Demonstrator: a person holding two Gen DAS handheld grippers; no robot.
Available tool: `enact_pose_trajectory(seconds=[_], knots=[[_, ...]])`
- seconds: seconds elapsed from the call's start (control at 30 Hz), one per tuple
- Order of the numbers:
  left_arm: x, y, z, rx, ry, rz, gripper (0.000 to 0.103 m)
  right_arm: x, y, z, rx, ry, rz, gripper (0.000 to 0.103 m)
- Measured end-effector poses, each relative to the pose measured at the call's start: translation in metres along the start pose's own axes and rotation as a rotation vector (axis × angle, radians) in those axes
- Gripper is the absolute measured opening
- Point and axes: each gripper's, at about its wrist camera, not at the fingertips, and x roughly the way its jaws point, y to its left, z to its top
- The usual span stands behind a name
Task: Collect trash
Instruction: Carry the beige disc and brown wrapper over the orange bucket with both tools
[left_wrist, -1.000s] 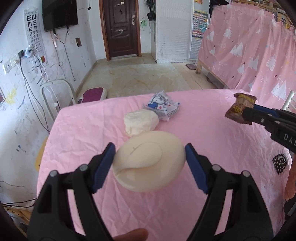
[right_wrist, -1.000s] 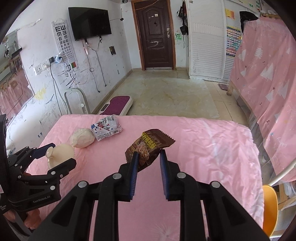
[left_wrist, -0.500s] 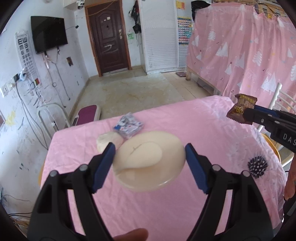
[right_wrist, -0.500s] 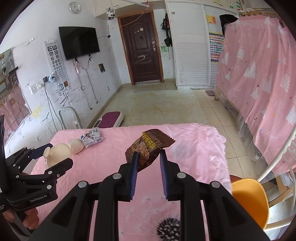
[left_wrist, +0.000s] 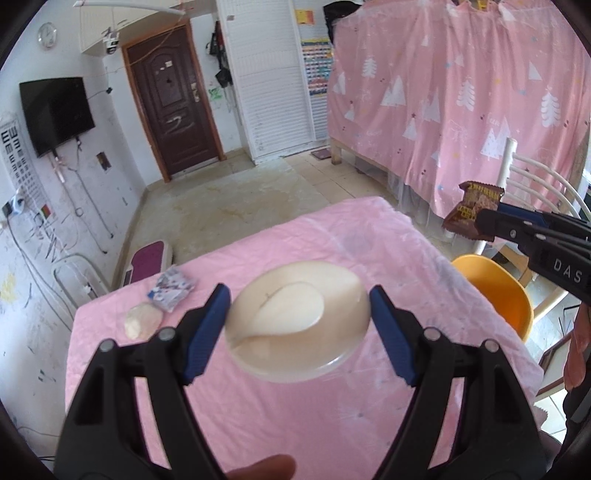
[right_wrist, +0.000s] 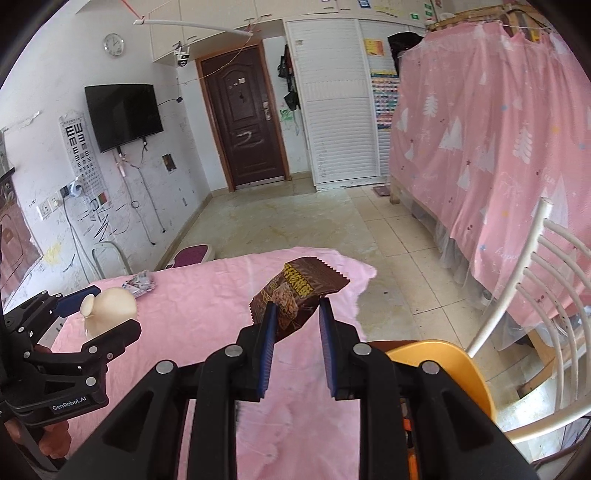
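The left claw stands wide, clamped on a round cream plastic lid (held above the pink-clothed worktop). To its right, the right claw pinches a brown crinkled snack wrapper. Beyond the left claw lie a white-blue wrapper and a pale crumpled wad.

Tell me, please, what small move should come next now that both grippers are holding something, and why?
Probably carry both loads onward to a bin; none shows in either view. The left gripper is clamped on the cream lid, the right gripper on the brown snack wrapper, so neither can take the crumpled packet or paper wad on the table.
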Motion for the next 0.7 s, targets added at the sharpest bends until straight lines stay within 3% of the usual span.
enact_pose_trajectory(seconds=[0.3, 0.7], knots=[[0.006, -0.062, 0.015, 0.098, -0.010, -0.065, 0.074, -0.020, -0.065, -0.018, 0.071, -0.020, -0.073, 0.013], [0.027, -0.149, 0.036, 0.176, 0.015, -0.239, 0.074, -0.023, -0.141, -0.054, 0.174, 0.013, -0.166, 0.013]])
